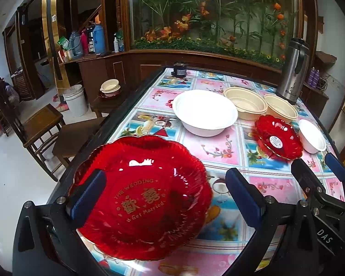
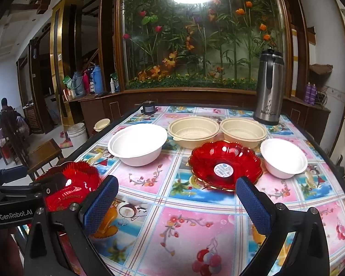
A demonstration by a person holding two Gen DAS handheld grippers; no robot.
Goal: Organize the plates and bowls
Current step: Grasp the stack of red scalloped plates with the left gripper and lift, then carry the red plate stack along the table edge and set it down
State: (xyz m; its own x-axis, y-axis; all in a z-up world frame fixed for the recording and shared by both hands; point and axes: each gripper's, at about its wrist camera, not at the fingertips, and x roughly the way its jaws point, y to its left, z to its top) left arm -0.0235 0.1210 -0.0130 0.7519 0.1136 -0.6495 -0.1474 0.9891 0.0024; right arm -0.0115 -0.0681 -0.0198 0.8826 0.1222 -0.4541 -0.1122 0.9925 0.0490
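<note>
A big red wedding plate (image 1: 140, 197) lies at the table's near left edge, between the fingers of my open left gripper (image 1: 165, 200); the left finger overlaps its rim. It also shows in the right wrist view (image 2: 73, 184). A smaller red plate with a sticker (image 2: 225, 164) lies mid-table, just beyond my open, empty right gripper (image 2: 177, 202). A large white bowl (image 2: 138, 143), two beige bowls (image 2: 193, 131) (image 2: 242, 131) and a small white bowl (image 2: 284, 157) stand behind.
A steel thermos jug (image 2: 269, 87) stands at the table's far right. A small dark object (image 2: 148, 107) sits at the far edge. Wooden chairs (image 1: 41, 126), a white bucket (image 1: 76, 100) and a stool with stacked bowls (image 1: 110, 87) are to the left.
</note>
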